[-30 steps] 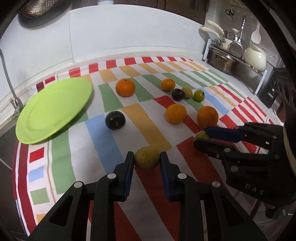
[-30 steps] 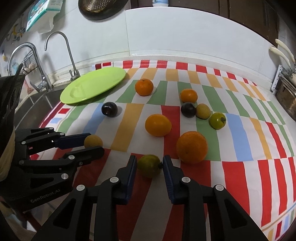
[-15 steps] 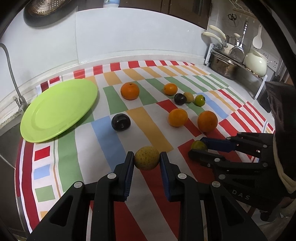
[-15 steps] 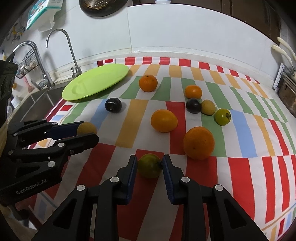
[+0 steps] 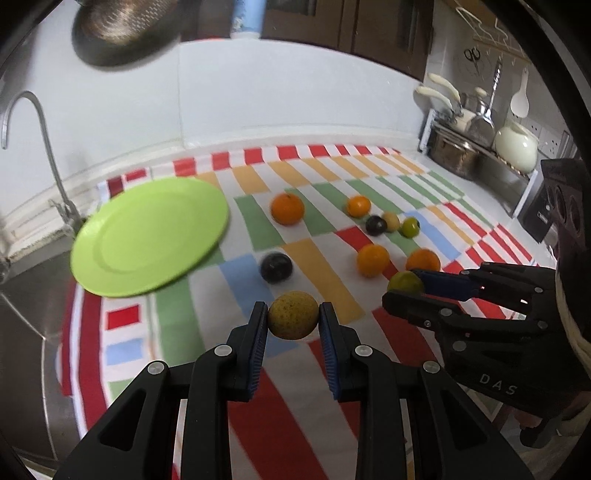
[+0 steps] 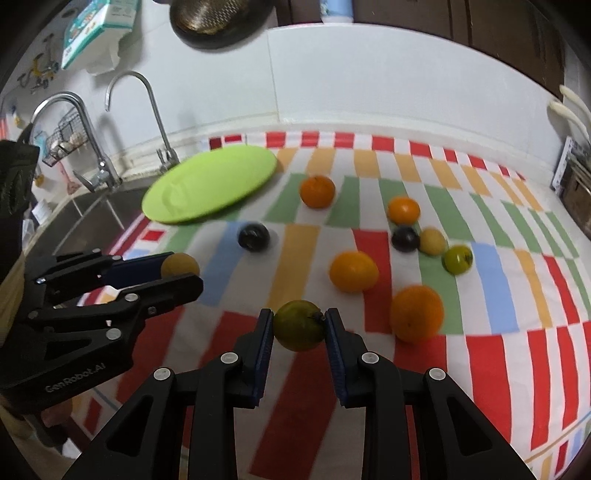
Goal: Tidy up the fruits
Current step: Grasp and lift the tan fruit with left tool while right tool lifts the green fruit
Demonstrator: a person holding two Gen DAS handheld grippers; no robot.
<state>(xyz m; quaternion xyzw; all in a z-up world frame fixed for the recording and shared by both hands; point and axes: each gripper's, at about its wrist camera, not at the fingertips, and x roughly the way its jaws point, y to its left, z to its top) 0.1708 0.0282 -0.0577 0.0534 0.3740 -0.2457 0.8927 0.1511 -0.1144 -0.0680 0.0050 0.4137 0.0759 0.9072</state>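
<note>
In the left wrist view, the left gripper [image 5: 293,320] is clamped on a speckled yellow fruit [image 5: 293,315], as it was a second ago, but the fruit now hangs clear of the striped cloth [image 5: 258,413], where earlier it sat low against it. The cloth's far edge and the green plate [image 5: 149,236] at its left edge have slid lower in the frame, and more of the wall and the hanging colander [image 5: 122,29] shows above. At the right, the right gripper [image 5: 404,286] pinches a green fruit [image 5: 405,283], now raised in front of an orange [image 5: 423,261] that it sat below before. A dark plum [image 5: 276,267] lies on the cloth beyond the yellow fruit, and further oranges and small fruits stay scattered toward the far right corner. In the right wrist view, the right gripper [image 6: 299,326] grips the green fruit [image 6: 299,325] just as tightly as before, now lifted off the red stripe with the big orange [image 6: 416,313] lying below and right of it. At the left, the left gripper [image 6: 183,271] holds the yellow fruit [image 6: 180,264] above the cloth's left edge, higher in the frame than a second ago. The plate [image 6: 210,184] sits at the far left corner beside the tap [image 6: 155,110], empty.
</note>
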